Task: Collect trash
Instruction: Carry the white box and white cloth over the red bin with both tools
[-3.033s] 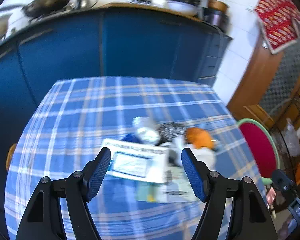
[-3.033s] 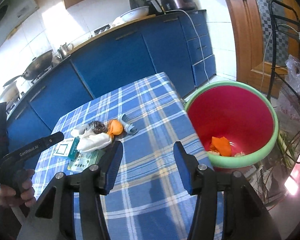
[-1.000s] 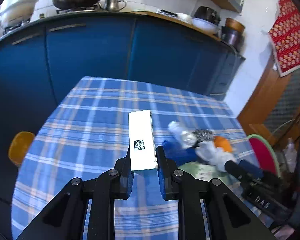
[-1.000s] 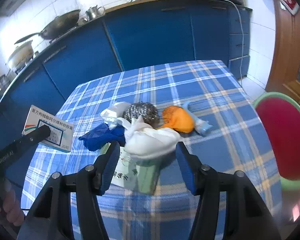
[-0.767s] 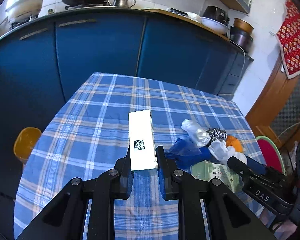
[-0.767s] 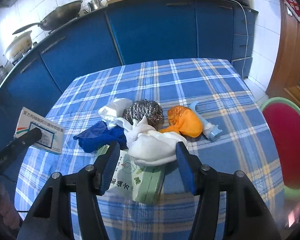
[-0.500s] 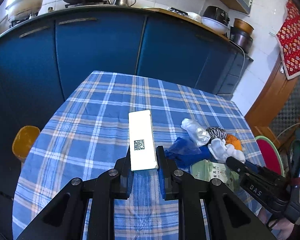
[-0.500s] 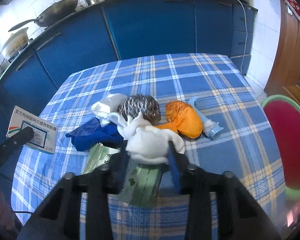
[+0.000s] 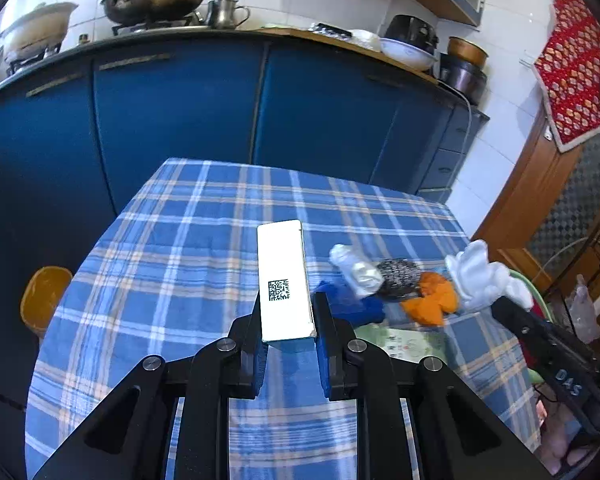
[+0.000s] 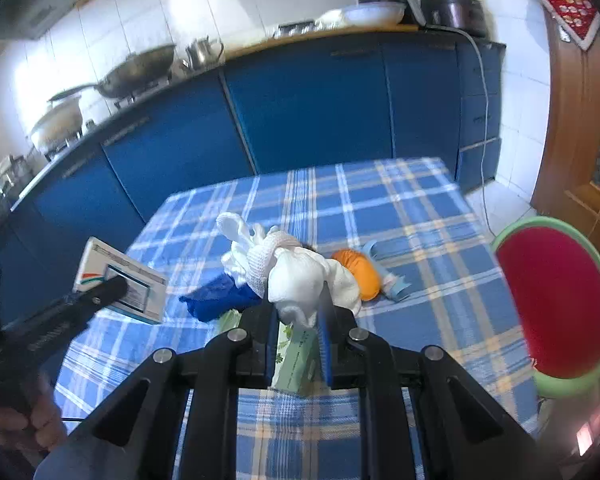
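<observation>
Lifted since half a second ago: white cloth bundle [image 10: 300, 280], now clear of the checked tablecloth [image 10: 400, 200], pinched in the right gripper [image 10: 298, 344]. Left gripper [image 9: 288, 348] remains clamped on the white carton [image 9: 285, 280], held above the table. Advice: carry both loads level to the green-rimmed red bin [image 10: 556, 300] at the table's right; release over its mouth. Bin contents: not visible. Remaining on table: orange scrap [image 10: 358, 268], blue rag [image 10: 220, 296], steel scourer [image 9: 398, 278], green packet [image 10: 296, 356].
</observation>
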Tool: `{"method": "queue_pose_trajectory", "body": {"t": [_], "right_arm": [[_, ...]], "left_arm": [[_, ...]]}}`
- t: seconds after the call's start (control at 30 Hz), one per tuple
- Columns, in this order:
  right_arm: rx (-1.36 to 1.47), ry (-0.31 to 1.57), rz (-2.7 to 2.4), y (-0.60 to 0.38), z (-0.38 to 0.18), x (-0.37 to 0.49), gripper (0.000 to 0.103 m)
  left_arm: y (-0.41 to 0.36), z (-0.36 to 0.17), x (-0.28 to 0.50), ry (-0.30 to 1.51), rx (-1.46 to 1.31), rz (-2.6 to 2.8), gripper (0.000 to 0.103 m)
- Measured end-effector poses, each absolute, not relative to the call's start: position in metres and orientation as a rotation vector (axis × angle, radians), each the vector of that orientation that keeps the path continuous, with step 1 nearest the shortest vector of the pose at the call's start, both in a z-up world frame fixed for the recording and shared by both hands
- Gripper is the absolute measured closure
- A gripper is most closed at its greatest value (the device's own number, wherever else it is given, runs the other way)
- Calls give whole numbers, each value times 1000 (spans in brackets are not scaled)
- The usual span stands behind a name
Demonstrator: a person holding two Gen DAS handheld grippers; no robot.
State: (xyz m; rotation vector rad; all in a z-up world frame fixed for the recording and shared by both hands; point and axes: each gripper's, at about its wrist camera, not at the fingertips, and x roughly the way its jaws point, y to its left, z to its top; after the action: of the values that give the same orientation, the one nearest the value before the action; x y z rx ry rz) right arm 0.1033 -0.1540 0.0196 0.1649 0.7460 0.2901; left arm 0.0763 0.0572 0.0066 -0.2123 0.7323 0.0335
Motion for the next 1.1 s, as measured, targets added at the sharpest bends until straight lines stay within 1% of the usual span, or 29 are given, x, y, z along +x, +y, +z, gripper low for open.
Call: {"method": "queue_pose_trajectory", "body": {"t": [0.33, 0.53, 0.77, 1.1], "right_arm": [[222, 650, 251, -195, 52, 78, 84], [267, 628, 228, -223, 58, 70, 83], [326, 608, 156, -262, 53, 66, 83], [395, 628, 26, -326, 27, 68, 83]], "left_arm": [[4, 32, 88, 702, -139, -67, 83], [-33, 37, 99, 706, -95, -136, 83], [-79, 39, 115, 720, -36, -209, 83], [-150, 29, 138, 747, 55, -313, 83]]}}
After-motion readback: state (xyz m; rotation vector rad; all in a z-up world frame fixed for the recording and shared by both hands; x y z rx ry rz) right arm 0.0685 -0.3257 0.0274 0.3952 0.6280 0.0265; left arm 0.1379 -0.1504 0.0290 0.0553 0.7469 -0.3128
